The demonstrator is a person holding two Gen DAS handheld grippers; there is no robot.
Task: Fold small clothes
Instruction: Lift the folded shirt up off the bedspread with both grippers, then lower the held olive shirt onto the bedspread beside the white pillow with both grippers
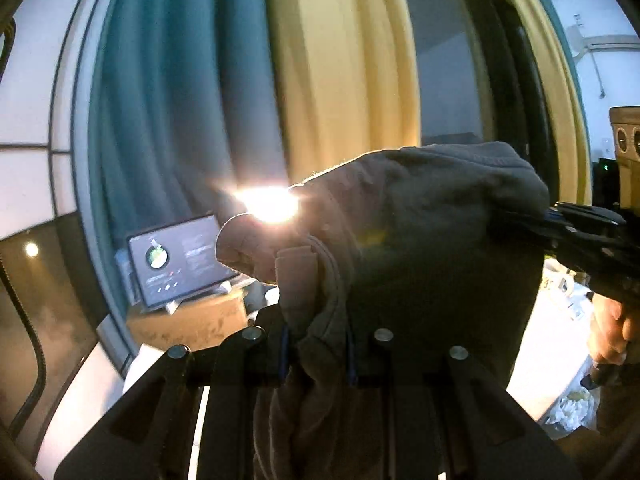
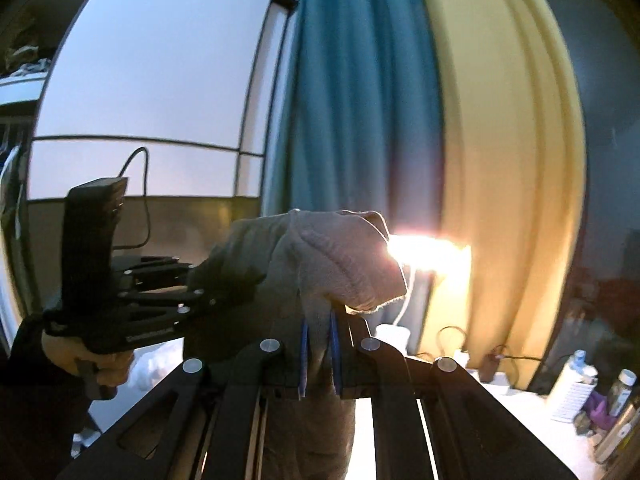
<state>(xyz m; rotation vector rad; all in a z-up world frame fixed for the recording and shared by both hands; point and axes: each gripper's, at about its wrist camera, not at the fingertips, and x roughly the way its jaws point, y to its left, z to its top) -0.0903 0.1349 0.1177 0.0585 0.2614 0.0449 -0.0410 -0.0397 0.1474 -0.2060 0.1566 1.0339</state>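
Grey knit fabric, a small garment, is filling the centre of the left wrist view, where we are seeing it lifted off the desk and hanging in front of teal and yellow curtains. At the lower centre of that frame the left tool is pinching a bunched edge of the cloth between its blue pads. Toward the right edge the right tool is gripping the garment's far side, with a hand below it on the handle. In the right wrist view we are looking at the same garment at centre, the right tool pressed together on a thin fold. A bright light is glaring behind the cloth, and a laptop is glowing at lower left.
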